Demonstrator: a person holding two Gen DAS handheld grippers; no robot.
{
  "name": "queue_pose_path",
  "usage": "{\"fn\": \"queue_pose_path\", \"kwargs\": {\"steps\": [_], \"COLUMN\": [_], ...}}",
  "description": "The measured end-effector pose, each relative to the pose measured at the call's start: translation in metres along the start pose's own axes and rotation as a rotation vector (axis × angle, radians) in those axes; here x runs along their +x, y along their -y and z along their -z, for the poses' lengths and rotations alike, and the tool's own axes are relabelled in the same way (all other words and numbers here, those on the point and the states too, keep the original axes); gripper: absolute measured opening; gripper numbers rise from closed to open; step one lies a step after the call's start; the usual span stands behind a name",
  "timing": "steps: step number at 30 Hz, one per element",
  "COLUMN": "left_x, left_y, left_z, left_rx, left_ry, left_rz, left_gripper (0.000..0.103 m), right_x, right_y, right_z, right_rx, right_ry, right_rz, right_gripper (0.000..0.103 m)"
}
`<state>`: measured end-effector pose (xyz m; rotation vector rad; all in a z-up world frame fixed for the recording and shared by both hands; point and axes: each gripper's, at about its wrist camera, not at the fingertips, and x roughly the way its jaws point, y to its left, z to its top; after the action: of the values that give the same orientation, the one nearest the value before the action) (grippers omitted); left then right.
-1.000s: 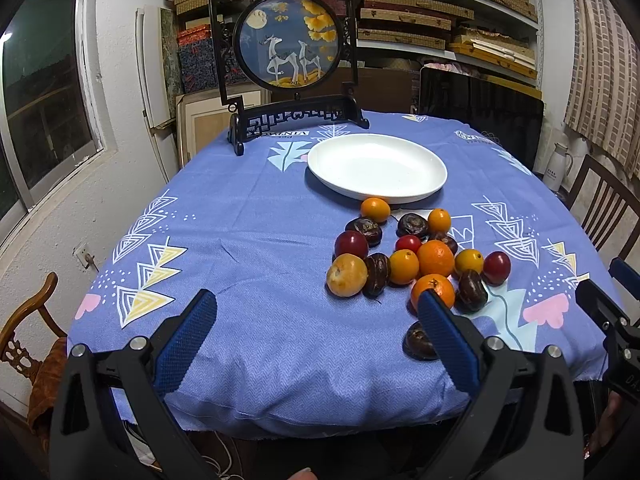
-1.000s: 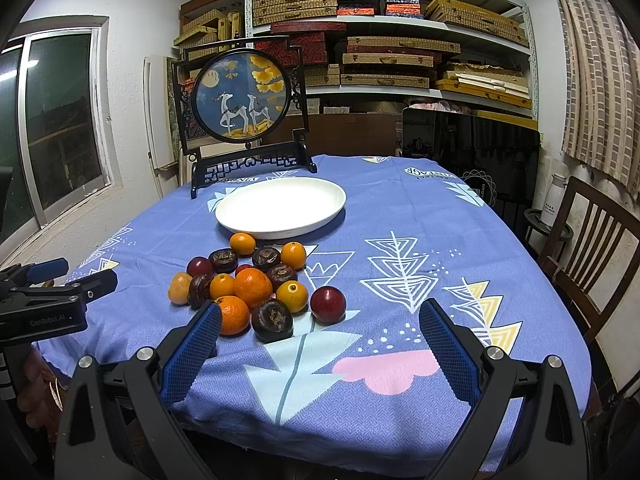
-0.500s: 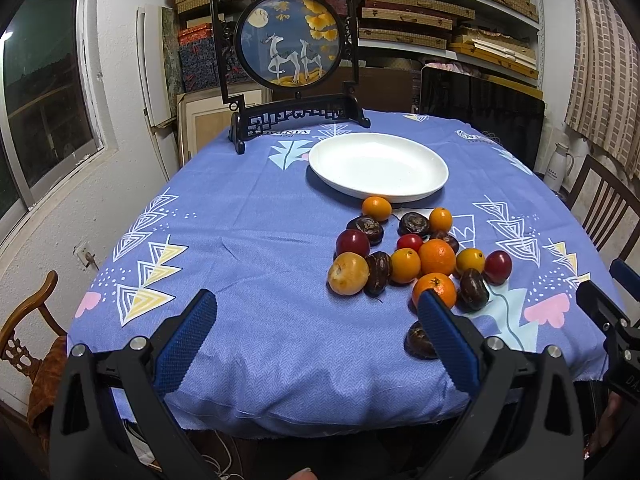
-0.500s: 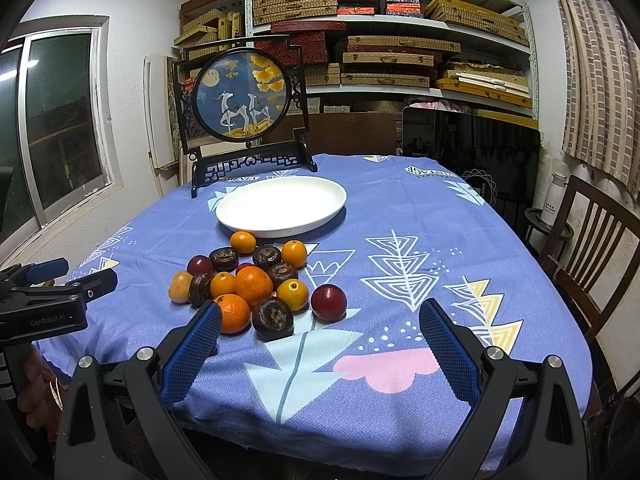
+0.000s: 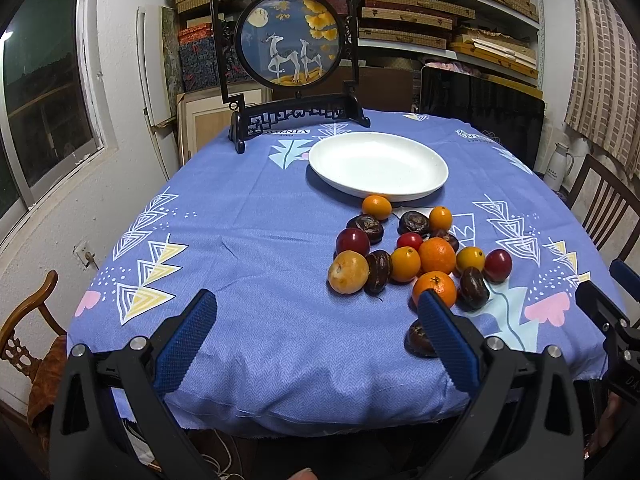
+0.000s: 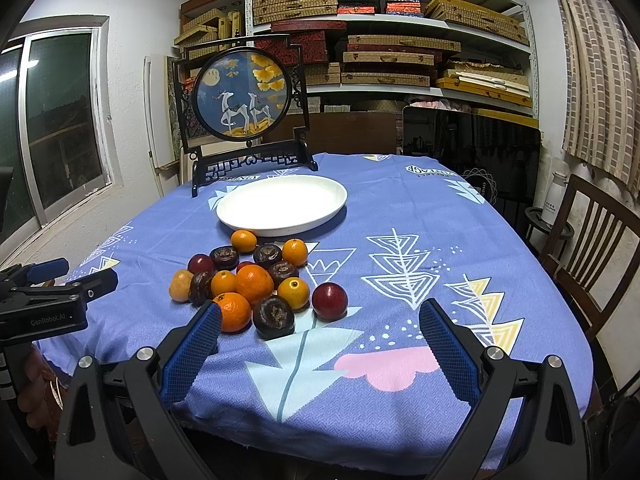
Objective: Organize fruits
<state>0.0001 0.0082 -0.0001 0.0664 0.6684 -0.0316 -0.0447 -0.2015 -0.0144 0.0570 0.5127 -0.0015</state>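
The left tongs (image 5: pixel 316 330) stand wide at the bottom of the left wrist view, with nothing between the blue pads (image 5: pixel 185 342). They hang over the near edge of the bench (image 5: pixel 256 248), which a blue cloth with leaf patterns covers. The right tongs (image 6: pixel 320 340) are also wide and empty, low in the right wrist view, above the pink and pale blue prints of the cloth.

The fruits (image 5: pixel 420 256) lie in one loose cluster on the cloth, in the right centre of the left wrist view and in the left centre of the right wrist view. The cluster has oranges, small yellow-orange fruits, dark red plums and dark brown wrinkled fruits, many of them touching. One large orange (image 6: pixel 254 283) sits in the middle of the group. A red plum (image 6: pixel 329 301) lies at the right edge of the cluster in the right wrist view. One dark brown fruit (image 5: pixel 418 340) lies apart from the others, nearest to the bench edge, and the right pad of the left tongs partly hides it.

A white plate (image 5: pixel 432 164) with nothing on it stands just beyond the cluster, and the nearest small orange (image 5: pixel 376 207) is almost at its rim. Behind the plate stands a round picture with deer (image 5: pixel 290 38) in a dark frame. A wooden chair (image 6: pixel 588 240) is at the right side of the bench.
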Motion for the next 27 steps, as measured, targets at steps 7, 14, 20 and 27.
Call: {"fn": "queue_pose_path", "kwargs": {"steps": [7,14,20,27], "left_x": [0.0000,-0.0005,0.0011,0.0015], "left_y": [-0.0006,-0.0016,-0.0002,-0.0002], "left_z": [0.0023,0.0027,0.0048,0.0058], "left_rx": [0.000,-0.002,-0.003,-0.002], "left_ry": [-0.001,-0.002,-0.002,-0.002], "left_rz": [0.000,0.002,0.000,0.001], "left_gripper": [0.099,0.099,0.099,0.099], "right_x": [0.0000,0.0000,0.0002,0.0002], "right_y": [-0.0003,-0.0005,-0.0005,-0.0007], "right_z": [0.0003,0.0002,0.0000,-0.0005], "right_rx": [0.000,0.000,0.000,0.000], "right_ry": [-0.001,-0.001,-0.001,-0.001], "right_rz": [0.000,0.000,0.000,0.000], "right_gripper": [0.099,0.099,0.099,0.099]}}
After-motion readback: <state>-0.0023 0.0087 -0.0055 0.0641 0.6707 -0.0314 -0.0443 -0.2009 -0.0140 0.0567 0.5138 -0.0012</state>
